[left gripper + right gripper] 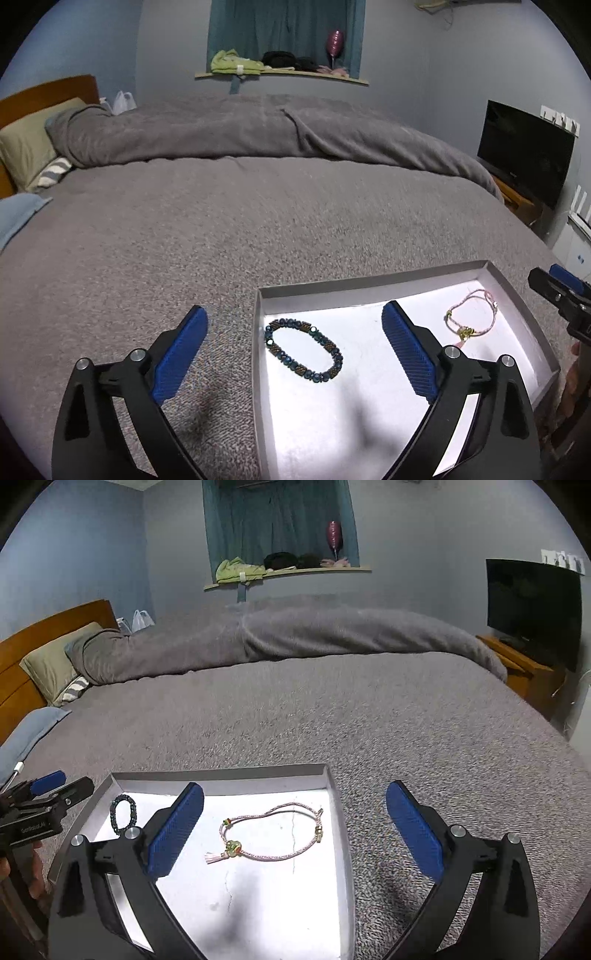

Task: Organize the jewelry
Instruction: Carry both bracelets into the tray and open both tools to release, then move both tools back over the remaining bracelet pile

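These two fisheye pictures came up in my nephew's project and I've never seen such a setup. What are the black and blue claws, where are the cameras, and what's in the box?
No robot: a person holds a two-finger gripper in each hand, each with a camera looking along its fingers. One picture is from the left gripper, the other from the right gripper. Both are open and hold nothing. On the grey bed sits a shallow box with a dark beaded bracelet and a pink cord bracelet inside.
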